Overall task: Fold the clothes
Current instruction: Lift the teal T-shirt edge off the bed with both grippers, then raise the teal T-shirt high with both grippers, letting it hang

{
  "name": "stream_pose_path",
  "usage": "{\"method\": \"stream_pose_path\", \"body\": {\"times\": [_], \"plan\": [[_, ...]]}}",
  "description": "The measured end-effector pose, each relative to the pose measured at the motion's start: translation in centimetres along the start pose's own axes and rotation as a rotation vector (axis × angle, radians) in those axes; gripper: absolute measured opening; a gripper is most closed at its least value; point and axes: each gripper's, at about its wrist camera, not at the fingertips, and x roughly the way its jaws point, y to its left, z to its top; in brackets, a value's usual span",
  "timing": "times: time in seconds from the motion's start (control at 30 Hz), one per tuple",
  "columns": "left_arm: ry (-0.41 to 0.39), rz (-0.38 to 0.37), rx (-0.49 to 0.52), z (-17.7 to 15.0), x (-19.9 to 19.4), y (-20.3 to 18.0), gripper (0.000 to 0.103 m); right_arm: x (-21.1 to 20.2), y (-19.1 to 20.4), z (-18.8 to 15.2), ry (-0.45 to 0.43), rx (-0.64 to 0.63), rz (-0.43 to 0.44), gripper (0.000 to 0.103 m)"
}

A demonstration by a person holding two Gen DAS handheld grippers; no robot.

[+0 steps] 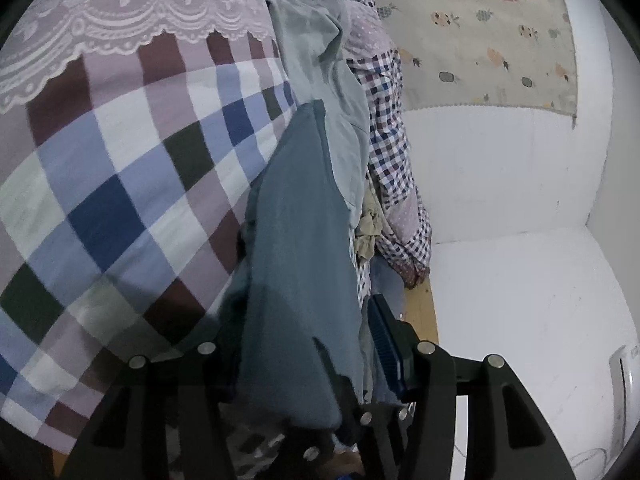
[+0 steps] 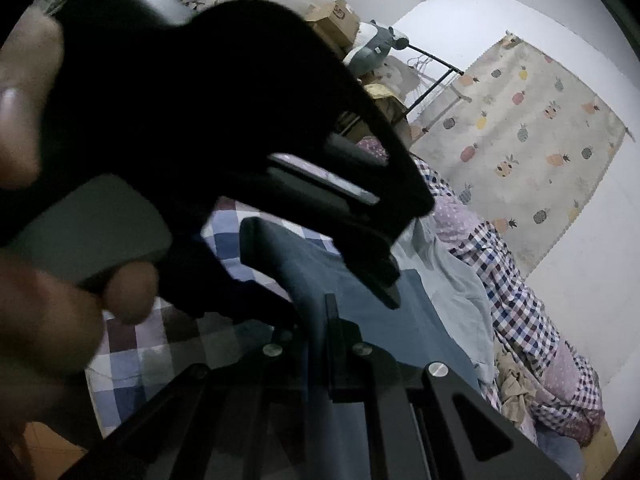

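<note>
The right gripper (image 2: 332,320) is clamped on the dark teal cotton garment (image 1: 296,248), draped between the left gripper's (image 1: 308,344) parted jaws. Most of the right view is blocked by the other black gripper (image 2: 224,128). Nearby, a checked plaid bedspread (image 1: 120,184), a small-check shirt (image 1: 388,148), a pineapple-print wall cloth (image 1: 484,36); box lettering unreadable.

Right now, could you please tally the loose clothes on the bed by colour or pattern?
Dark teal garment: 1
Pale blue-grey garment: 1
Small-check shirt: 1
Crumpled beige piece: 1
Total: 4 that I can tell apart; more may lie hidden in the pile.
</note>
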Motion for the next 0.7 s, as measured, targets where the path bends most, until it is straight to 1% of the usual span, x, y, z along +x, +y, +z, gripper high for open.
{"method": "stream_pose_path", "body": {"times": [0.23,0.33,0.4,0.43,0.5,0.53,0.57,0.6,0.63,0.7], "plan": [[0.002,0.004,0.002,0.5,0.3,0.1,0.054,0.0,0.4,-0.2,-0.009,-0.034,0.003,0.004],[0.008,0.018,-0.004,0.6,0.4,0.3,0.045,0.1,0.3,-0.2,-0.006,-0.050,0.003,0.004],[0.011,0.028,-0.006,0.6,0.4,0.5,0.038,0.1,0.4,-0.3,-0.001,-0.065,0.003,0.007],[0.012,0.033,-0.006,0.6,0.3,0.5,0.037,0.0,0.5,-0.4,0.003,-0.072,0.002,0.011],[0.013,0.045,-0.005,0.5,0.3,0.6,0.029,-0.3,0.6,-0.6,0.008,-0.084,-0.012,0.022],[0.014,0.050,-0.008,0.5,0.2,0.7,0.026,-0.5,0.5,-0.9,0.009,-0.091,-0.017,0.036],[0.015,0.055,-0.011,0.5,0.2,0.8,0.018,-0.8,0.5,-1.1,0.009,-0.098,-0.027,0.052],[0.016,0.060,-0.014,0.4,0.2,0.9,0.014,-1.1,0.5,-1.3,0.009,-0.104,-0.038,0.057],[0.016,0.062,-0.020,0.4,0.2,1.0,0.014,-1.4,0.5,-1.5,0.010,-0.110,-0.048,0.060],[0.016,0.068,-0.018,0.3,0.1,1.0,0.010,-1.9,0.3,-1.9,0.017,-0.112,-0.065,0.061]]}}
